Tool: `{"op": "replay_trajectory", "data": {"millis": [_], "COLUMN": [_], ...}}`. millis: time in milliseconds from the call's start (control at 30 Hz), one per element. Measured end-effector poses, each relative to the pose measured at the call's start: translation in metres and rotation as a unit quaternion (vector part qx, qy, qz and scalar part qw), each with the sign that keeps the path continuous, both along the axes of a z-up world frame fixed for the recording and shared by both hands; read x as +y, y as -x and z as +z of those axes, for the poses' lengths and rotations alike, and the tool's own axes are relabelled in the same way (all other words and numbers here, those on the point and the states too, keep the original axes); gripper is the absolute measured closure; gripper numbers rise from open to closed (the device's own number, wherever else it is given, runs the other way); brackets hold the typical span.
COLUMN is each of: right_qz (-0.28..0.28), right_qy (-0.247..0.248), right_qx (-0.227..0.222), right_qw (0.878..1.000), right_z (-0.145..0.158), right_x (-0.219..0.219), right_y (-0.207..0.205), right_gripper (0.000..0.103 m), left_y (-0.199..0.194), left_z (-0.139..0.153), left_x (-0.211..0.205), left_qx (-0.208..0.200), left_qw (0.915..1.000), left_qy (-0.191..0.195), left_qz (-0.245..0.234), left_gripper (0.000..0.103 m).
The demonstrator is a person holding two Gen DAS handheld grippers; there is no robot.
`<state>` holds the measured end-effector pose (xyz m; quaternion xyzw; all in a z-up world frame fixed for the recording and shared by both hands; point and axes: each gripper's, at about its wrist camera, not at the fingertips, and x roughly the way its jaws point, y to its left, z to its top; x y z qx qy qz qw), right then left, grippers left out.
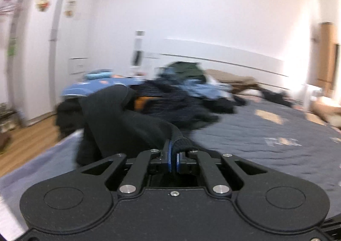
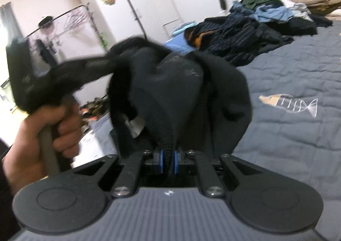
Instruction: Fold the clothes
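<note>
While both of my claws are clenched on the same black garment (image 2: 177,83), it hangs bunched between them above the near edge of the bed (image 1: 266,134). My left claw (image 1: 173,157) pinches a ribbed hem or cuff between its blue pads, and my right claw (image 2: 168,161) bites another ribbed edge, with the rest of the cloth ballooning up in front of the lens. I judge that two separate edges are held so the piece can be spread and laid flat on the grey quilt, which is bare here and gives room for a fold. A small metal fitting (image 2: 134,127), perhaps a zip pull, dangles from the fabric, so this may be a jacket, though I cannot be sure. My left hand (image 2: 40,134) shows in the right view, wrapped round its handle. The heap of unfolded clothes (image 2: 251,34) lies well apart, toward the headboard. A fish motif (image 2: 289,103) is stitched on the quilt. Stickers on the wardrobe doors are too blurred to read, and I can make out no brand anywhere.
</note>
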<state>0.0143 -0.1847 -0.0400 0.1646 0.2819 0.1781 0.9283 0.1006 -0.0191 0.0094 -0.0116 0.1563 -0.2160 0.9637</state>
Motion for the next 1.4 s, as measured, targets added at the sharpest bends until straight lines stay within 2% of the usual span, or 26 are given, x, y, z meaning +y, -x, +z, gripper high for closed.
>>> {"op": "replay_trajectory", "data": {"millis": [100, 200, 300, 367, 433, 500, 567, 600, 633, 700, 733, 767, 833, 900, 1000, 1100, 1233, 1400], "right_qz": [0.009, 0.016, 0.006, 0.001, -0.004, -0.021, -0.049, -0.062, -0.065, -0.059, -0.055, -0.052, -0.042, -0.025, -0.004, 0.014, 0.047, 0.069], "right_qy": [0.004, 0.029, 0.061, 0.08, 0.087, 0.079, 0.057, 0.04, 0.03, 0.019, 0.014, 0.009, 0.005, 0.02, 0.042, 0.084, 0.171, 0.227], "right_qx": [0.013, 0.035, 0.077, 0.082, 0.082, 0.069, 0.044, 0.034, 0.027, 0.015, 0.009, 0.003, -0.004, -0.002, -0.001, -0.01, -0.032, -0.055], "right_qw": [1.0, 0.999, 0.995, 0.993, 0.993, 0.994, 0.996, 0.997, 0.997, 0.998, 0.998, 0.999, 0.999, 0.999, 0.999, 0.996, 0.984, 0.97], "right_z": [-0.003, -0.011, -0.019, -0.019, -0.013, -0.004, 0.007, 0.013, 0.017, 0.023, 0.026, 0.029, 0.034, 0.035, 0.038, 0.04, 0.038, 0.032], "right_x": [-0.003, -0.004, -0.011, -0.024, -0.045, -0.067, -0.091, -0.103, -0.108, -0.112, -0.113, -0.115, -0.113, -0.101, -0.082, -0.065, -0.047, -0.029], "right_y": [0.013, 0.019, 0.019, 0.024, 0.028, 0.032, 0.035, 0.034, 0.031, 0.025, 0.021, 0.018, 0.009, -0.004, -0.018, -0.025, -0.022, -0.024], "right_gripper": [0.094, 0.093, 0.091, 0.09, 0.08, 0.057, 0.045, 0.043, 0.043, 0.041, 0.041, 0.041, 0.04, 0.04, 0.04, 0.04, 0.04, 0.04], "left_y": [0.01, 0.021, 0.028, 0.022, 0.023, 0.024, 0.031, 0.037, 0.043, 0.055, 0.062, 0.069, 0.084, 0.09, 0.088, 0.082, 0.072, 0.07], "left_z": [-0.002, -0.01, -0.028, -0.046, -0.055, -0.06, -0.059, -0.058, -0.057, -0.055, -0.057, -0.059, -0.064, -0.066, -0.063, -0.057, -0.054, -0.052], "left_x": [-0.025, -0.051, -0.081, -0.086, -0.088, -0.088, -0.086, -0.084, -0.083, -0.08, -0.078, -0.078, -0.077, -0.074, -0.067, -0.052, -0.034, -0.017], "left_qx": [0.007, 0.019, 0.021, 0.033, 0.037, 0.038, 0.03, 0.023, 0.015, -0.005, -0.016, -0.033, -0.067, -0.076, -0.076, -0.063, -0.044, -0.014], "left_qw": [0.9979, 0.991, 0.9861, 0.9834, 0.9804, 0.9787, 0.977, 0.9753, 0.9733, 0.967, 0.9613, 0.9551, 0.9411, 0.9354, 0.9395, 0.949, 0.9572, 0.9632], "left_qy": [-0.006, -0.016, -0.067, -0.091, -0.115, -0.13, -0.145, -0.157, -0.169, -0.198, -0.215, -0.231, -0.263, -0.278, -0.269, -0.248, -0.235, -0.218], "left_qz": [-0.065, -0.131, -0.151, -0.154, -0.156, -0.154, -0.153, -0.153, -0.154, -0.16, -0.172, -0.182, -0.202, -0.206, -0.198, -0.184, -0.162, -0.157], "left_gripper": [0.099, 0.099, 0.099, 0.099, 0.098, 0.098, 0.096, 0.096, 0.093, 0.073, 0.047, 0.034, 0.034, 0.034, 0.034, 0.034, 0.034, 0.033]}}
